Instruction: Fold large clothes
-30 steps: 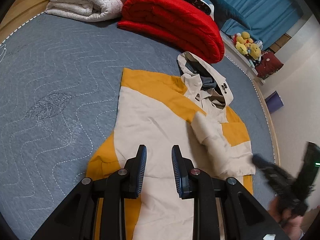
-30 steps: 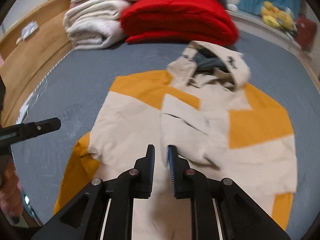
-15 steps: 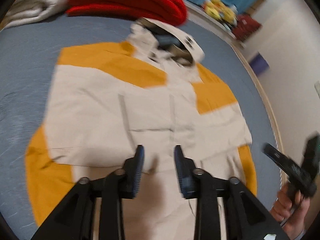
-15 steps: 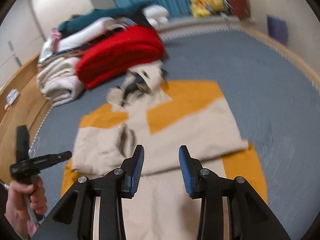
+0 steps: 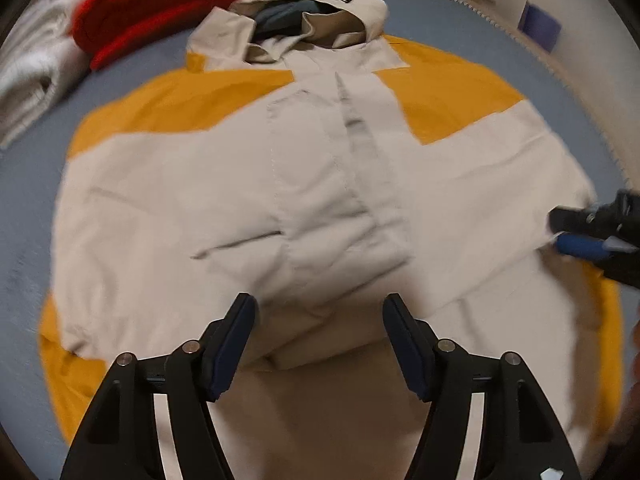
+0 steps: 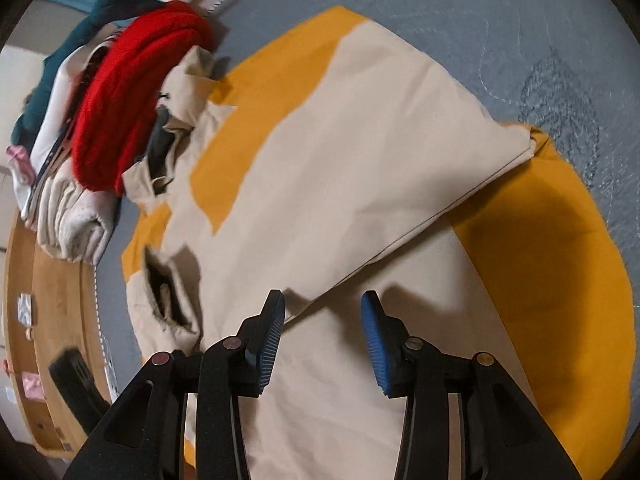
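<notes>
The beige and orange hooded jacket point(image 5: 248, 184) lies flat on the grey quilted bedcover point(image 6: 500, 20), sleeves folded across its front; its hem is cut off below both views, and motion blur softens the seams. The left gripper point(image 5: 319, 332) and right gripper point(image 6: 323, 328) hang above the lower front, jaws spread, having just opened wider, nothing between them. Both sit lower and closer to the cloth than a second ago.

Bed: a grey quilted cover point(image 5: 36, 200).
On it: a cream and yellow jacket point(image 5: 224, 184), spread flat.
Far end: a red blanket point(image 5: 160, 4), a white blanket point(image 5: 28, 76).
</notes>
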Motion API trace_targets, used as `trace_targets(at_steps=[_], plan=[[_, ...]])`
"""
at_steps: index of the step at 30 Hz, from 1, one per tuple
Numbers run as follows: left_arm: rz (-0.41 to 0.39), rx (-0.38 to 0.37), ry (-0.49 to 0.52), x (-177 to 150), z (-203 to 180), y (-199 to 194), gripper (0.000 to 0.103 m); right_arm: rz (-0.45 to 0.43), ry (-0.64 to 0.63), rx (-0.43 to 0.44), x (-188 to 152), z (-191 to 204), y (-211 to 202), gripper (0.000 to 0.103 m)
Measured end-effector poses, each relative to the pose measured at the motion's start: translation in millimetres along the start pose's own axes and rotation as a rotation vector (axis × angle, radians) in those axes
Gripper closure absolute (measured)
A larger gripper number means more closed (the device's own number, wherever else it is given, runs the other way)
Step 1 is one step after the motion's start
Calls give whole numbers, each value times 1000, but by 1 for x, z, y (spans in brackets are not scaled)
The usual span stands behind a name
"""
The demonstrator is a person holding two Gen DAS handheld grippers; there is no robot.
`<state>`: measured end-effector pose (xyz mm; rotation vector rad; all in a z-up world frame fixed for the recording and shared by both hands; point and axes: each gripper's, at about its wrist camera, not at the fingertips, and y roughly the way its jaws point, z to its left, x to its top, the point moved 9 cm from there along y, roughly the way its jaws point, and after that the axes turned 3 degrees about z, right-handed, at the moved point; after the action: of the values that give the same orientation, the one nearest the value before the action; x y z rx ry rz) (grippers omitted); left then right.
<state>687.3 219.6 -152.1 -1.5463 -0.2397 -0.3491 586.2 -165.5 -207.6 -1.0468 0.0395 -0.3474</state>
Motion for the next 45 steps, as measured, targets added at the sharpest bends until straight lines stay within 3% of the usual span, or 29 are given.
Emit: trace_targets(at_steps=[1,2,4,5,8,9,15,22,25,27,29,31,36,38,41,42,45], plan=[[-18,38,-42,4,15,-5,59,4,12,-6,2,-2,3,62],[-37,61,-90,7,28,-11,60,5,19,-12,4,-4,5,62],[-127,117,-285,11,72,-40,60,-1,35,-24,7,-6,6,62],[-147,96,-353,11,84,-48,60,-9,44,-34,8,-7,6,64],[-123,-160,-501,8,97,-50,59,-24,64,-69,10,-10,5,73],[-110,-202,-525,6,101,-48,59,-25,71,-67,11,-11,4,73],[-35,-316,-691,-9,130,-36,59,-30,61,-61,4,2,1,73],[45,-436,-767,-36,148,-49,55,-66,-7,-119,-3,21,-8,73],[109,-452,-706,-42,146,-44,48,-85,-61,-149,-7,32,-12,72],[123,-475,-725,-39,146,-37,49,-90,-110,-155,-10,43,-12,72],[105,-459,-770,-37,154,-34,58,-96,-155,-160,-13,53,-11,72],[78,-381,-760,-36,167,-33,93,-103,-195,-164,-15,60,-11,72],[-95,-273,-547,-2,166,-60,98,-118,-255,-111,-11,71,-14,72],[-93,-235,-489,1,165,-60,94,-111,-233,-92,-8,67,-12,72],[-37,-183,-573,-16,186,-46,86,-85,-167,-89,-5,50,-6,72],[-41,-153,-609,-20,194,-48,82,-79,-138,-101,-4,42,-3,72],[-99,-1,-633,-22,214,-68,84,-52,-52,-188,0,14,0,72]])
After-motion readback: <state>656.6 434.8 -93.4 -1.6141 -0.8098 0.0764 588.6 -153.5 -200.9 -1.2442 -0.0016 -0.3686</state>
